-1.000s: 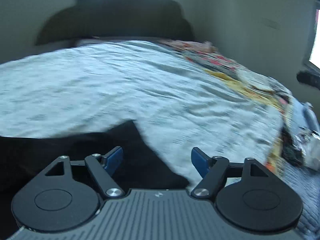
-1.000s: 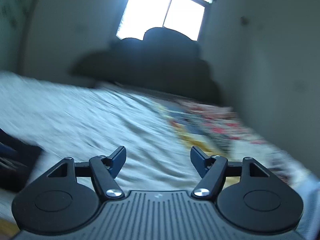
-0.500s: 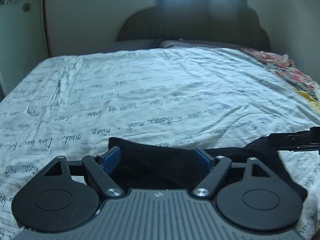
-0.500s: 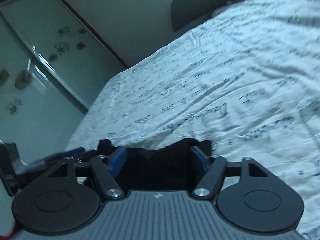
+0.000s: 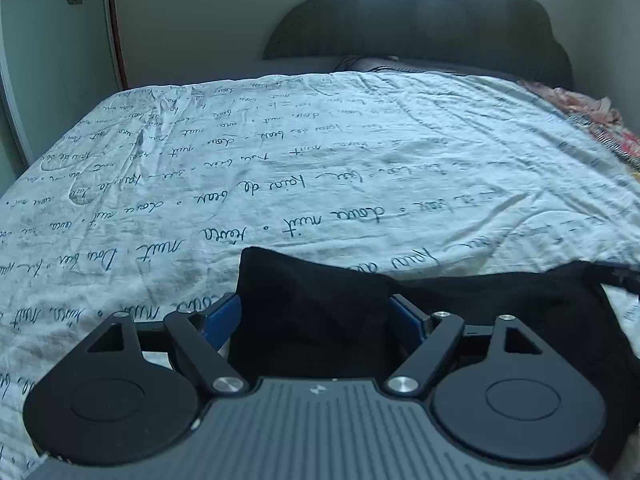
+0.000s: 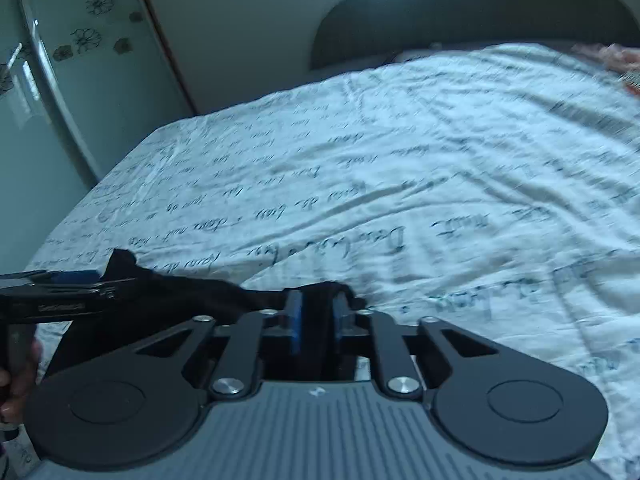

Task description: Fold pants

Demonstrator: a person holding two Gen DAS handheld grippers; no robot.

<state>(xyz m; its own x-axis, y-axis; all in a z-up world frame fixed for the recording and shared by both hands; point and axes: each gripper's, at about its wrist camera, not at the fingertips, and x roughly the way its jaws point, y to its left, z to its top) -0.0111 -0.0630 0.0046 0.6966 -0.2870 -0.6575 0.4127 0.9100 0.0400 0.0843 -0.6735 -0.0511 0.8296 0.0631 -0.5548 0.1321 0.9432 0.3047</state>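
Black pants (image 5: pixel 500 304) lie bunched along the near edge of the bed. My left gripper (image 5: pixel 314 308) stands wide open over one end, with a raised corner of the cloth between its blue pads (image 5: pixel 224 314). In the right wrist view the pants (image 6: pixel 180 292) stretch from the left gripper (image 6: pixel 72 280), seen side-on at the left edge, to my right gripper (image 6: pixel 317 308). The right jaws are closing, and a fold of black cloth is pinched between their blue pads (image 6: pixel 294 328).
The bed's white sheet (image 5: pixel 320 160) with dark script spreads ahead to a dark headboard (image 5: pixel 420 20). A colourful blanket (image 5: pixel 600 132) lies at the far right. A glass wardrobe door (image 6: pixel 80 80) with flower prints stands left. A person's hand (image 6: pixel 16 372) holds the left gripper.
Both grippers swung down from the room onto the pants at the bed's near edge. The right jaws went from wide to narrow around the cloth. The left jaws stayed wide.
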